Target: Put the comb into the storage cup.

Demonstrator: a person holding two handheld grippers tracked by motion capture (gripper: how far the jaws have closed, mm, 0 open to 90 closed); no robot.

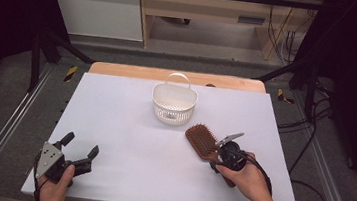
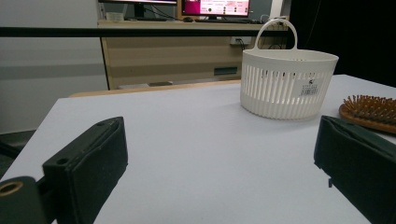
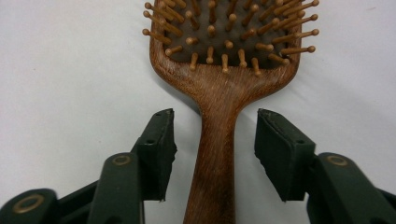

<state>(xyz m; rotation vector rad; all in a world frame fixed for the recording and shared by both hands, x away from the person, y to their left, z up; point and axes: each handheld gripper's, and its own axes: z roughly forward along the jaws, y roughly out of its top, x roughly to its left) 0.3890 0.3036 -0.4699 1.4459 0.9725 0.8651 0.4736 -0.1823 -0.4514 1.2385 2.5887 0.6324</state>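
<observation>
On the white worktop, my right tongs straddle the handle of the wooden hairbrush, which lies bristles-up just right of the white slatted basket, near it but apart from it. The jaws stand half open, one pad on each side of the narrow neck, with a gap on both sides: nothing is gripped yet. My left tongs rest at the near left corner of the worktop, jaws spread wide and empty, well apart from the brush. The risk from here, as I judge it, lies in the handle's smooth, rounded wood: pads that close off-centre could roll it or nudge it sideways, and a hold this far back from the heavy bristled head could let that head droop or swing once lifted. A tilted brush could then catch the basket's rim or its upright loop handle on the way across
</observation>
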